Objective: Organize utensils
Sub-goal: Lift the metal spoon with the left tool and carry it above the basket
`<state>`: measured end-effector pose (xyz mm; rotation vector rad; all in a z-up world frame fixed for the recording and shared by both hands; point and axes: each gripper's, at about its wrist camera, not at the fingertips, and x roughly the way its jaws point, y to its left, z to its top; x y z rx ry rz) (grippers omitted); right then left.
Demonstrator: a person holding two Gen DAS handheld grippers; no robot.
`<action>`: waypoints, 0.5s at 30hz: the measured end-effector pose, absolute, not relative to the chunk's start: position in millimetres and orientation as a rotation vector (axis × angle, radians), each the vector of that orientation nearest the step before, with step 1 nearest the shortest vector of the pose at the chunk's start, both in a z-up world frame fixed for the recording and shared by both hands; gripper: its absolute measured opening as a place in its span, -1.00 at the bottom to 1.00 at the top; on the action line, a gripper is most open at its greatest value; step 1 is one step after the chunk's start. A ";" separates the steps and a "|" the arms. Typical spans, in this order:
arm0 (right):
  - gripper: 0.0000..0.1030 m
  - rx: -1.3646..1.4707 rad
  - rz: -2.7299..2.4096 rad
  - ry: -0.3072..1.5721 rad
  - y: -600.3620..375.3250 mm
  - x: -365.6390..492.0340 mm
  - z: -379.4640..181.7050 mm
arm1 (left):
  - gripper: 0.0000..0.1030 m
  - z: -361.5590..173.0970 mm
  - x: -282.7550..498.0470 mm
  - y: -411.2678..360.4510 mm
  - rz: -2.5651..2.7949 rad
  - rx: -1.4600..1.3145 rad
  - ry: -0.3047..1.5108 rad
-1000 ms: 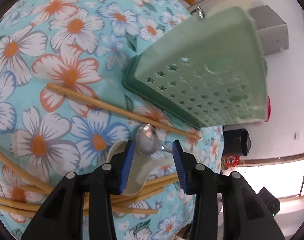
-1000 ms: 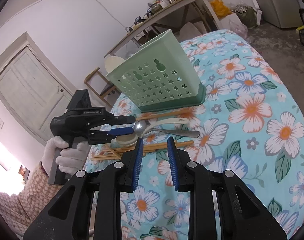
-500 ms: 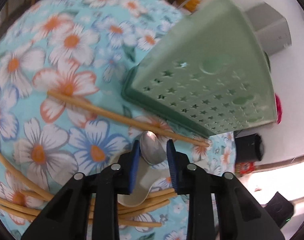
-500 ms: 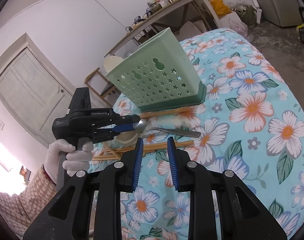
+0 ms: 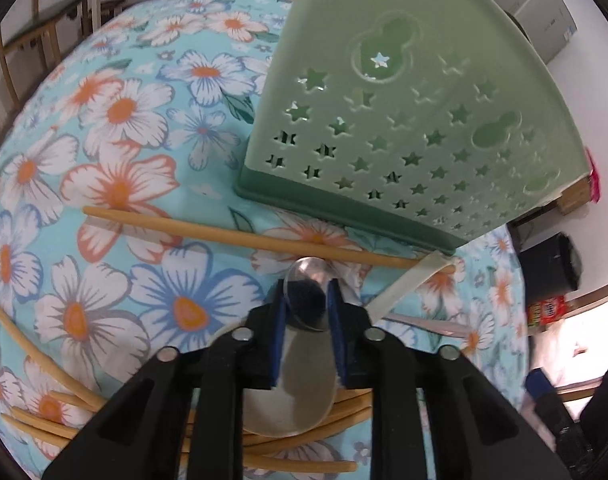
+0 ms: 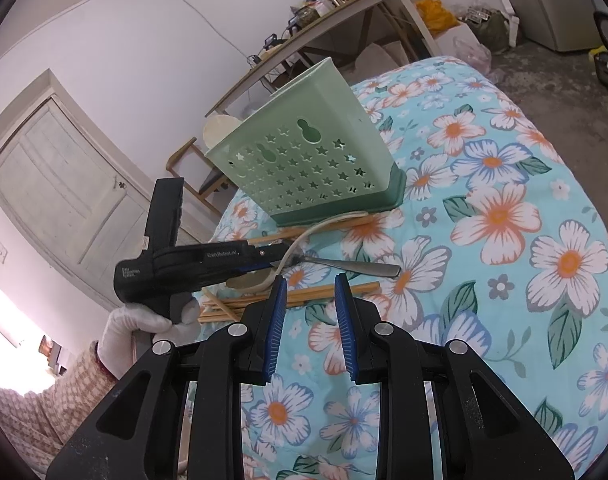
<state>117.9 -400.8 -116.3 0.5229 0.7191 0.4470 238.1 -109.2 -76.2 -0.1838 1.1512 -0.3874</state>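
A metal spoon (image 6: 356,266) lies on the flowered tablecloth in front of the green star-holed utensil holder (image 6: 304,168). My left gripper (image 5: 308,292) is closing on the spoon's bowl (image 5: 310,276), with the blue pads against its edges. A cream plastic ladle (image 5: 287,400) sits under the gripper, its handle running towards the holder (image 5: 404,120). One chopstick (image 5: 223,234) lies along the holder's base and several more (image 6: 316,292) are piled nearer. In the right wrist view the left gripper (image 6: 279,262) comes in from the left. My right gripper (image 6: 310,280) hovers open over the cloth, holding nothing.
A white-gloved hand (image 6: 143,320) holds the left gripper beyond the table's left edge. Behind are a white door (image 6: 63,200), a wooden chair (image 6: 191,168) and a cluttered shelf table (image 6: 344,4). Flowered cloth (image 6: 504,240) stretches to the right of the utensils.
The left gripper moved forward over the metal spoon's bowl, tipped further down, and its jaws narrowed around it. The right gripper kept still.
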 end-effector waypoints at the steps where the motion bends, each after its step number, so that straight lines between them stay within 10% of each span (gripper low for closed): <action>1: -0.50 0.521 0.446 0.718 -400.7 117.6 -115.8 | -0.72 -76.2 236.6 -111.4 -0.387 -0.179 1.139; 15: -0.50 0.516 0.428 0.715 -402.6 114.5 -114.1 | -0.92 -14.8 199.9 -103.8 -0.421 -0.112 0.839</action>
